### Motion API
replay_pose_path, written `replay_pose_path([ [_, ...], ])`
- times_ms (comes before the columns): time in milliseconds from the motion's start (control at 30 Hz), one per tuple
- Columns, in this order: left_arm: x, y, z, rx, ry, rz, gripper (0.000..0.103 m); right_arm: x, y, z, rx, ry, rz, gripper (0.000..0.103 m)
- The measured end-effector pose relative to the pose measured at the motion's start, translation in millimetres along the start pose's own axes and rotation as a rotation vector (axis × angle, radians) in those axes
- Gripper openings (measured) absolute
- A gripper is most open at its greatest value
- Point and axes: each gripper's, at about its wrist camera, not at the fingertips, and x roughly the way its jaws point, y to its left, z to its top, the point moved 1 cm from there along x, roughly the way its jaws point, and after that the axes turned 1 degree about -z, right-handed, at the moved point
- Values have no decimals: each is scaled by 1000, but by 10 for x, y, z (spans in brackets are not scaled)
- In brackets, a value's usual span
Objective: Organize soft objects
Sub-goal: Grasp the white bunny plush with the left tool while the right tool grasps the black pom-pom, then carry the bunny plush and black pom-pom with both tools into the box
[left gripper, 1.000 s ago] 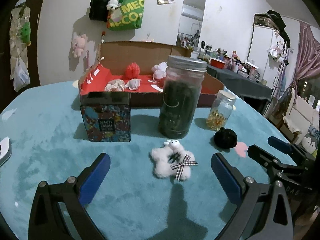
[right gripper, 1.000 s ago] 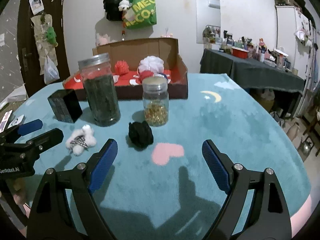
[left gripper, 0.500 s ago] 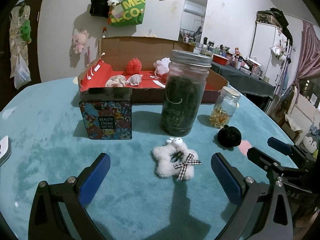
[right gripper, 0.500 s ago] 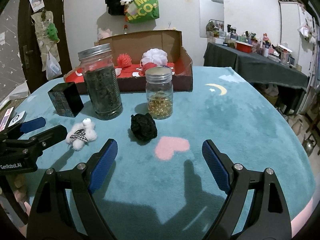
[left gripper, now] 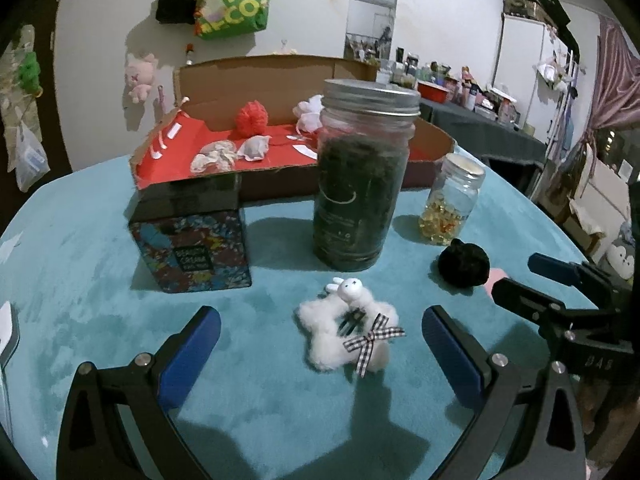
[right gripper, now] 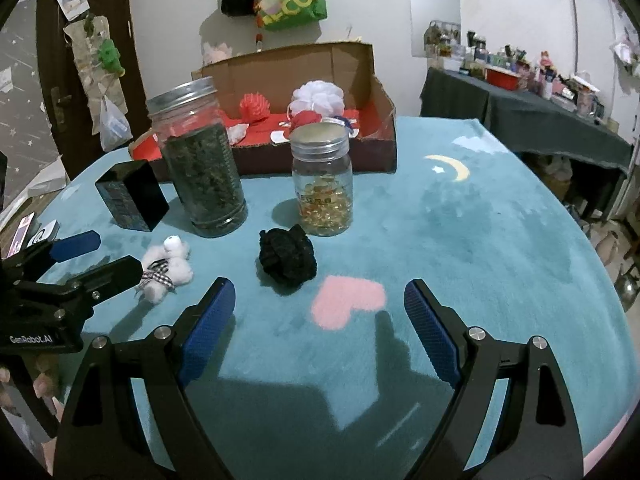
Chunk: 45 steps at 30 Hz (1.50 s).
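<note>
A white fluffy toy with a checked bow [left gripper: 349, 330] lies on the teal table, just ahead of and between the fingers of my open left gripper [left gripper: 320, 346]. It also shows in the right wrist view [right gripper: 166, 268]. A black knitted ball [right gripper: 287, 259] lies a little ahead of my open right gripper [right gripper: 318, 316], slightly left of centre; it also shows in the left wrist view [left gripper: 464, 264]. An open cardboard box with a red lining [left gripper: 432, 136] stands at the back and holds a red ball [left gripper: 251, 117], a white puff [right gripper: 318, 96] and other soft items.
A tall jar of dark leaves [left gripper: 362, 184], a small jar of yellow capsules [right gripper: 322, 188] and a dark patterned tin [left gripper: 192, 236] stand between the grippers and the box. A pink heart [right gripper: 347, 300] is printed on the table cloth. Cards lie at the left edge [right gripper: 34, 232].
Both grippers have moved forward toward the table objects. The white toy now lies nearer between the left fingers, and the black ball is nearer the right gripper.
</note>
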Motion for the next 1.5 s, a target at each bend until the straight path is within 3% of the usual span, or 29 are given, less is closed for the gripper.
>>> replay_pose_path([
  [233,107,-71,70,60,62,-44,99,125,-74,138,-1,73,70,87],
  [500,276,-74,14,110,155,-71,86,287,-32,234,-53,128,105,87],
  [633,307,-84,-13,144,157,-71,77,399,-21,274,-57,148,116,86],
  [733,284,-42,-3,131,149,-91,56,462,-3,311,-64,153,138,76],
  [800,272,-3,35,114,151,-113,56,529,33,306,-67,174,170,57],
  [833,239,11,41,103,145,-126,56,561,52,294,-68,191,188,34],
  [867,222,6,59,101,137,-131,56,582,86,274,-80,199,186,30],
  [1000,91,-41,134,126,91,-154,56,384,187,276,-115,121,213,28],
  [1200,66,-43,259,145,66,-166,56,232,292,358,-105,81,269,28],
  [1500,113,2,280,135,67,-173,56,303,314,411,-97,102,287,28],
])
